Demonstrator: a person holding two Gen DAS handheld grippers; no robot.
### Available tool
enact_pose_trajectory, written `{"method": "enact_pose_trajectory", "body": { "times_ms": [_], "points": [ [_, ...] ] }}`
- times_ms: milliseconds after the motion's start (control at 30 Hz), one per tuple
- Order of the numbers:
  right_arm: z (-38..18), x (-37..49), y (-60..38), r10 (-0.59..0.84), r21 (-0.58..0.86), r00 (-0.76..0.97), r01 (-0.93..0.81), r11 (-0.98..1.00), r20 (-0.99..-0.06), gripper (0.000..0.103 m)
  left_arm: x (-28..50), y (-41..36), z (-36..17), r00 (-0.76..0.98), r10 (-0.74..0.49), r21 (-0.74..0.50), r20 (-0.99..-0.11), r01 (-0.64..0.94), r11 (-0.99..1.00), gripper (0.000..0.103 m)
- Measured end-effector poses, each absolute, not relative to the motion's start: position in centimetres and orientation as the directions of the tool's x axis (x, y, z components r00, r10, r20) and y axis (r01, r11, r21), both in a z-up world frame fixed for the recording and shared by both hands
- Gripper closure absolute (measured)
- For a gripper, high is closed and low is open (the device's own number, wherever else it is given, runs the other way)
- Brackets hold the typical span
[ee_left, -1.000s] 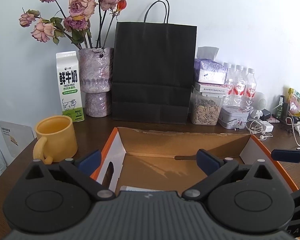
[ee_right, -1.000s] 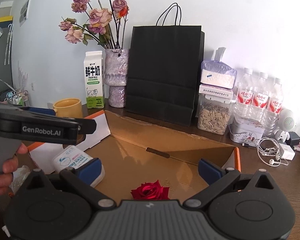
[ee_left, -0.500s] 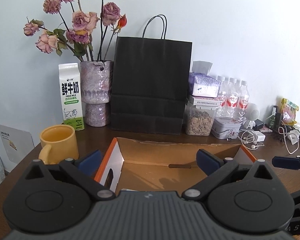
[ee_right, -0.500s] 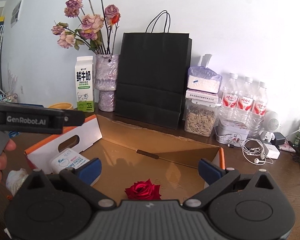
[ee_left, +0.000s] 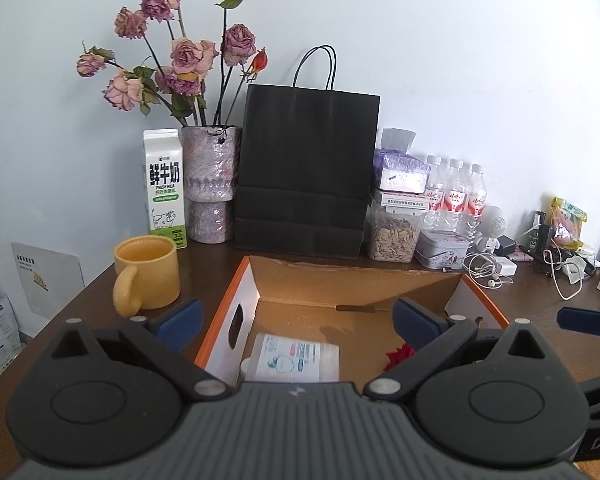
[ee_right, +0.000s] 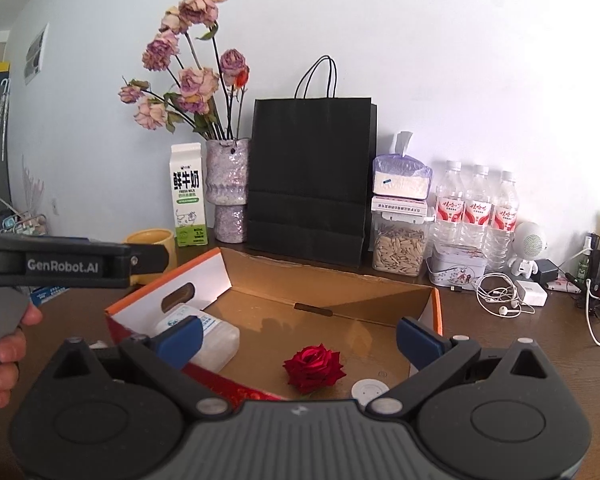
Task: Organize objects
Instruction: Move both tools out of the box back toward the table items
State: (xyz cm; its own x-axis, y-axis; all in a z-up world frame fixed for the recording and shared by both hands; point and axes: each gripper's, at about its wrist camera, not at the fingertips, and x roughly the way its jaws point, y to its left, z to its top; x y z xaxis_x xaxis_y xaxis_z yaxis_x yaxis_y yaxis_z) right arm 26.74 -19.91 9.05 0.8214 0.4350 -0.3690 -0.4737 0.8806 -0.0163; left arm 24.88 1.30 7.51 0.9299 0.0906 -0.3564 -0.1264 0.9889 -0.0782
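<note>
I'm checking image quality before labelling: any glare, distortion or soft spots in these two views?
Left wrist view: fisheye bends the wall edges; the cardboard box floor is evenly lit and the white packet legible. Right wrist view: the wall washes out bright at far right behind the water bottles; the red rose stays sharp.

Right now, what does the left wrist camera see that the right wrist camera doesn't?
Only the left wrist view shows the whole yellow mug with its handle, and a white card leaning on the wall. Only the right wrist view shows a white round disc in the cardboard box, and the hand holding the left gripper. Both show the red rose, white pack and black bag.
</note>
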Motion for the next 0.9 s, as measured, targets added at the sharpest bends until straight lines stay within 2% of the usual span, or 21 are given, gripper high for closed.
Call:
{"method": "enact_pose_trajectory", "body": {
  "times_ms": [633,900],
  "points": [
    [7.3,16.8,-24.3,0.43,0.007,0.824,-0.46,0.888,-0.369,0.0,14.4,1.4,6.6,0.929,0.107,-0.073,-0.353,-0.141,0.987,0.0],
    [6.1,14.4,-24.6,0.423,0.003,0.814,-0.46,0.888,-0.398,0.0,11.7,2.3,5.5,0.918,0.116,-0.059,-0.378,-0.149,0.987,0.0]
  ]
}}
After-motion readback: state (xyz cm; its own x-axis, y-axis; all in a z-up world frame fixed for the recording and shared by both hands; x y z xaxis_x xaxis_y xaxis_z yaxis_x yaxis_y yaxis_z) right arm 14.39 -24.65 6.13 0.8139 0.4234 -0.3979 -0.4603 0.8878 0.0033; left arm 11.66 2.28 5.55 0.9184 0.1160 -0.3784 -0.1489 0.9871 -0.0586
